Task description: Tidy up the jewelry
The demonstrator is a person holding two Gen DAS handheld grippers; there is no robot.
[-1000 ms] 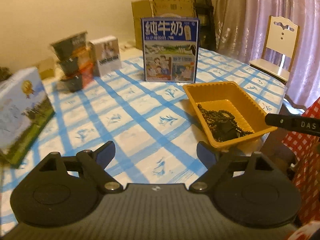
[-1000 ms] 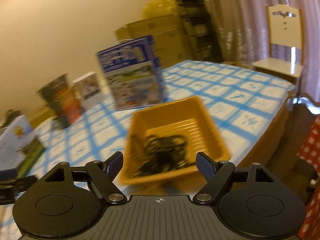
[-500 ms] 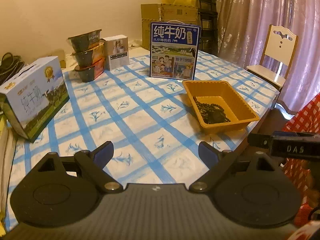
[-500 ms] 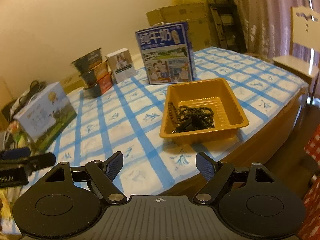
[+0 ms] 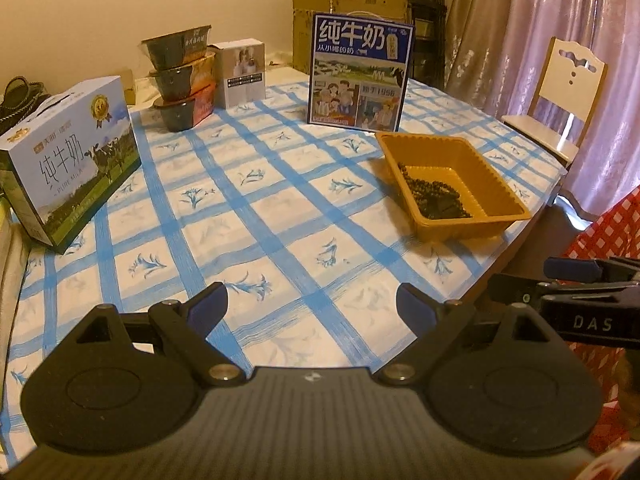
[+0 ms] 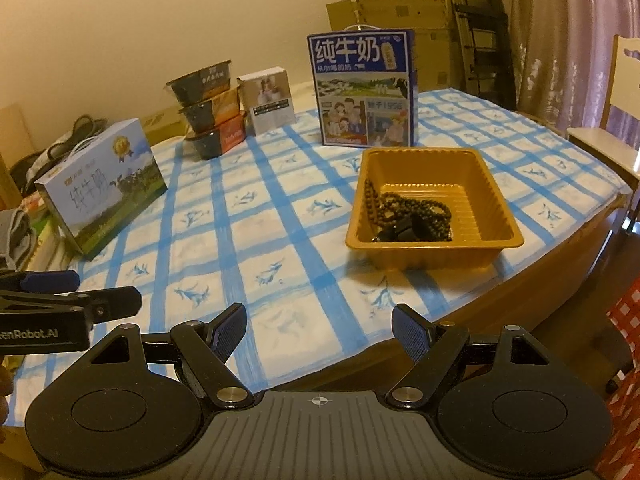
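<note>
Both our claws hang released over the near edge of the desk (image 6: 280,216), the left claw (image 5: 312,308) and the right claw (image 6: 319,330) grasping nothing. The dark bead necklace (image 6: 416,216) lies inside the orange tray (image 6: 496,200) on the desk's right side, just near of the upright blue milk carton (image 6: 362,88).

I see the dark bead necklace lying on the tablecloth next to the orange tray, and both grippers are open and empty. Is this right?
Not quite. The bead necklace lies inside the orange tray, not on the tablecloth beside it; the right wrist view shows it on the tray's floor. The rest stands: the left gripper and the right gripper are both open and empty.
</note>
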